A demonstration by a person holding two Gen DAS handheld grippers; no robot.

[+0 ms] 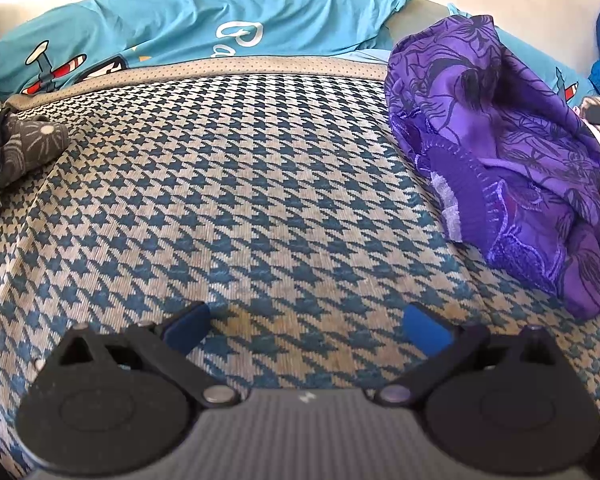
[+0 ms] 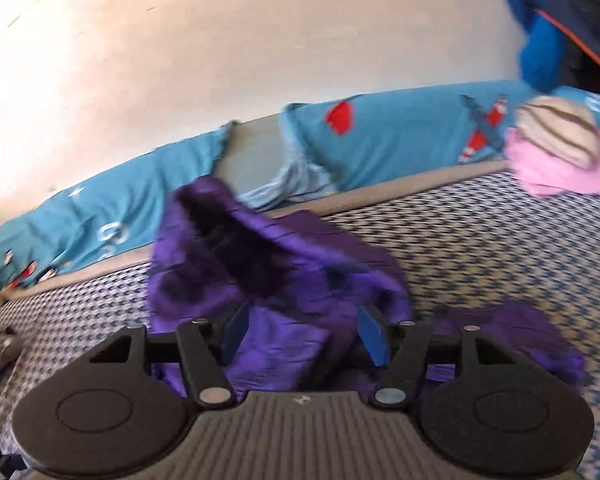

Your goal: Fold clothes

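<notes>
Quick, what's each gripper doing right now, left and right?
Left gripper: open, empty, over the houndstooth blanket.
Right gripper: open, purple garment between its fingers, not pinched.

You are working over a bed (image 1: 260, 184) spread with a blue-and-cream houndstooth cover. A crumpled purple patterned garment (image 1: 512, 168) lies heaped toward its right edge, and a grey printed piece of clothing (image 1: 32, 144) sits at its left edge. Along the far edge runs turquoise bedding with airplane prints (image 1: 204, 28), and in the right wrist view a folded pink and striped pile (image 2: 560, 148) rests near the far right corner.
</notes>
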